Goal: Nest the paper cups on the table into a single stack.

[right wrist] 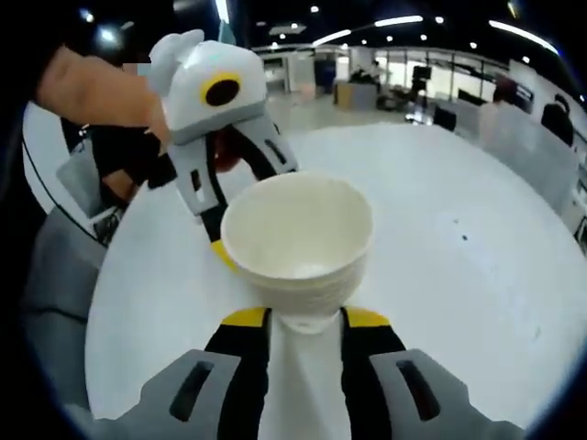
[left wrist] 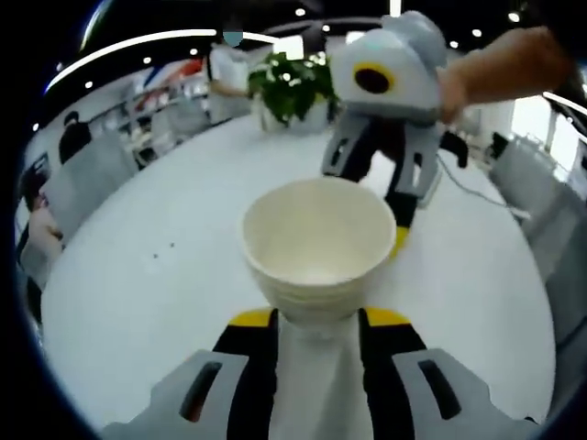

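Both tongs pinch cups: the left gripper [left wrist: 316,321] is closed around the base of a nested cup stack [left wrist: 318,240] held above the white table [left wrist: 156,266], and the right gripper [right wrist: 305,321] clamps its own stack of cups [right wrist: 297,236] the same way. Each tool shows just behind the other's cup rim, nearly touching it. Bare tabletop spreads wide to the round edge, where a potted plant [left wrist: 292,84] stands

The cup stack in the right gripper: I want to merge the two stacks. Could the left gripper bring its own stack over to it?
Probably yes. The left gripper is shut on its cup stack, and the right gripper holds its cup stack close by, mouth open, with nothing between them above the bare table.
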